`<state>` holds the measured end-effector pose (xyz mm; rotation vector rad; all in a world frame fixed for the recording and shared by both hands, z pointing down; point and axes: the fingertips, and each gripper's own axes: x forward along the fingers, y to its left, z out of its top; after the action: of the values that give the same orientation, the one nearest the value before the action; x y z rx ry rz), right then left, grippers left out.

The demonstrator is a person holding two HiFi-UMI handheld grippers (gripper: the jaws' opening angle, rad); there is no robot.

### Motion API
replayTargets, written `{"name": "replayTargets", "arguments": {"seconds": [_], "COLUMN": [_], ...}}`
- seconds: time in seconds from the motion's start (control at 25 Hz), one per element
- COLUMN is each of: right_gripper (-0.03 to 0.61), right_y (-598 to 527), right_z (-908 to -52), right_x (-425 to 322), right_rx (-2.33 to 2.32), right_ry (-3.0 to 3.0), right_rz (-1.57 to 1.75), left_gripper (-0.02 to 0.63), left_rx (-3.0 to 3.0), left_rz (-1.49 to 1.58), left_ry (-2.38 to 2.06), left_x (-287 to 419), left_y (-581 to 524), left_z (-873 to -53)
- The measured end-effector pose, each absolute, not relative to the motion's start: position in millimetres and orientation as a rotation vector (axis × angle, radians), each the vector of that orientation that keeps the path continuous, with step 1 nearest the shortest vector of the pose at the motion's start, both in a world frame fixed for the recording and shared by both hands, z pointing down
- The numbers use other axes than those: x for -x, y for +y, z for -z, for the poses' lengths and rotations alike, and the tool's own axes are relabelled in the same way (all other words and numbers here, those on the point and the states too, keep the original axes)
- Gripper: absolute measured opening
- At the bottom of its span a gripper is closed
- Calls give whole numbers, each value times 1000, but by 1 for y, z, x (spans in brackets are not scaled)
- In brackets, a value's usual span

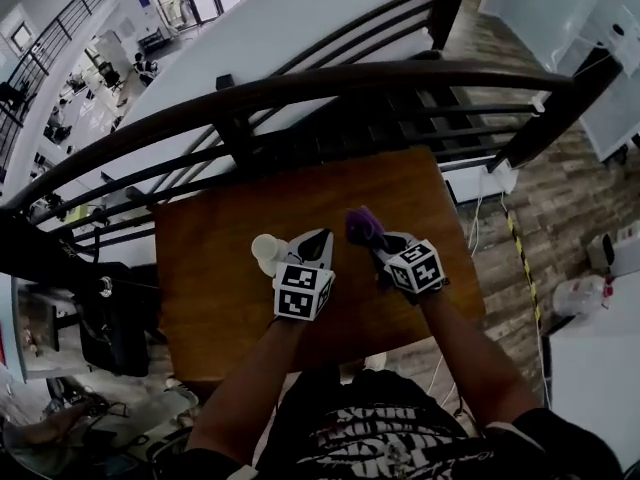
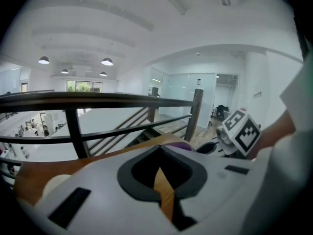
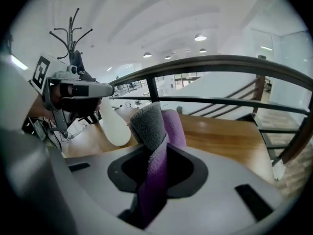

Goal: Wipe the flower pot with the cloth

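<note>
- Purple-and-grey cloth [image 3: 154, 131] stands pinched between the closed jaws of the right gripper [image 1: 380, 246], above the wooden table [image 1: 220, 268].
- White flower pot [image 1: 267, 251] shows just left of the left gripper [image 1: 318, 243], near the table's middle.
- Left jaws nearly together; only a sliver of table shows between them.

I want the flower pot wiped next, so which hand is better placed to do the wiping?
Right, most likely. The right gripper is shut on the purple cloth, and the white flower pot is close ahead of it. The left gripper is beside the pot but carries no cloth.
</note>
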<state>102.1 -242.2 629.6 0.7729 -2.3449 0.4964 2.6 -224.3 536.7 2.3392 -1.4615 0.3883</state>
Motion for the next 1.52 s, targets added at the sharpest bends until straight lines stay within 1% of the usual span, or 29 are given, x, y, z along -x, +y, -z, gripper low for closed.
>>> {"name": "replayTargets", "arguments": {"seconds": [0.12, 0.32, 0.48, 0.84, 1.08, 1.52], "right_gripper": [69, 69, 69, 69, 69, 71], "right_y": [-241, -242, -235, -224, -226, -233], "right_z": [-611, -597, -598, -619, -641, -659], "right_x": [-57, -3, 23, 45, 64, 99], "right_rx": [-714, -666, -666, -598, -522, -385], "right_ry": [-2382, -2409, -2403, -2347, -2308, -2233], "right_rz": [-449, -424, -436, -418, -388, -224], "left_gripper": [-2, -2, -2, -2, -3, -3], "left_rx": [-2293, -2211, -2186, -2179, -2259, -2299], "left_rz": [-359, -290, -280, -308, -446, -396], "left_ry": [-1554, -1669, -1670, -1635, -1574, -1539], "left_x": [45, 114, 142, 142, 125, 115], "left_y": [-211, -194, -185, -185, -194, -196], "left_z": [-520, -510, -517, -544, -551, -547]}}
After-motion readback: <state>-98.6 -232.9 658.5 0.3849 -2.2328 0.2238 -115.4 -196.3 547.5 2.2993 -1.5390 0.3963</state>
